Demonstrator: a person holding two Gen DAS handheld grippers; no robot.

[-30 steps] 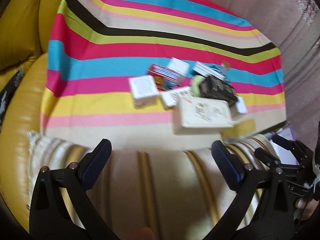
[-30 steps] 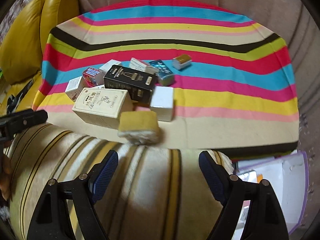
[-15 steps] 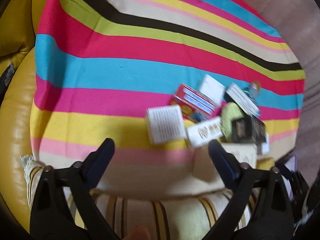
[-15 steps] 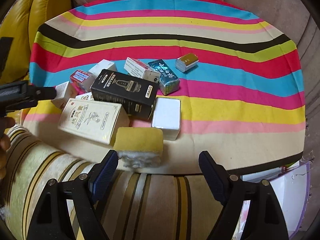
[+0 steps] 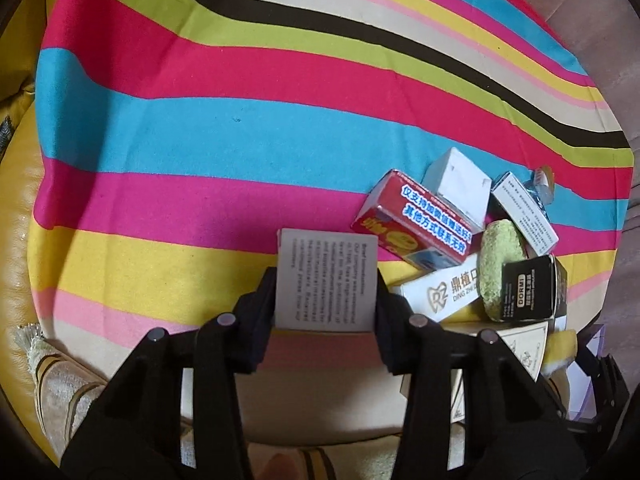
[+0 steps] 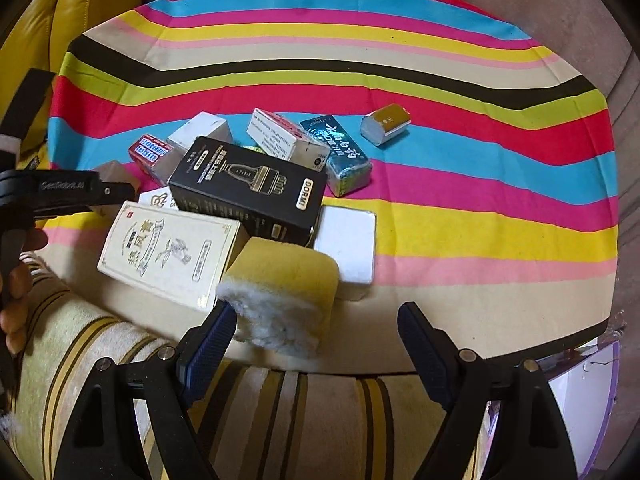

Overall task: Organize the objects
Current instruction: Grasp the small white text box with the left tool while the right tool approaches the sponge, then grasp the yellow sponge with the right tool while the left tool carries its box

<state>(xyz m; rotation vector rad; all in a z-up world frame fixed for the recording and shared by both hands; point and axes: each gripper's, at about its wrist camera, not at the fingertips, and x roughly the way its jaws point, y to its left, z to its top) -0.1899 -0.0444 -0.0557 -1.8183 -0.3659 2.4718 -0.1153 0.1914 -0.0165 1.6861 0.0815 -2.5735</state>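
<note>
A white box with small black print (image 5: 326, 280) lies on the striped cloth (image 5: 200, 140), left of a heap of boxes. My left gripper (image 5: 326, 296) is closing on it, and both pads touch its long sides. In the right wrist view a yellow sponge with a white fleece end (image 6: 280, 272) lies at the heap's near edge. My right gripper (image 6: 316, 314) hangs open above it, with its left finger beside the fleece. A black box (image 6: 248, 184) rests on a cream box (image 6: 168, 252). The left gripper's body (image 6: 60, 192) enters from the left and hides most of the printed box.
A red box (image 5: 416, 224), a green round sponge (image 5: 500, 268), a teal pack (image 6: 344, 156), a plain white box (image 6: 348, 244) and a small gold box (image 6: 386, 122) lie nearby. A striped cushion (image 6: 280, 400) lies in front, a yellow sofa (image 6: 92, 0) at the left.
My left gripper has come forward and down over the printed white box, and its jaws have gone from wide to closed against it. The right gripper crept forward to the yellow sponge, still open.
</note>
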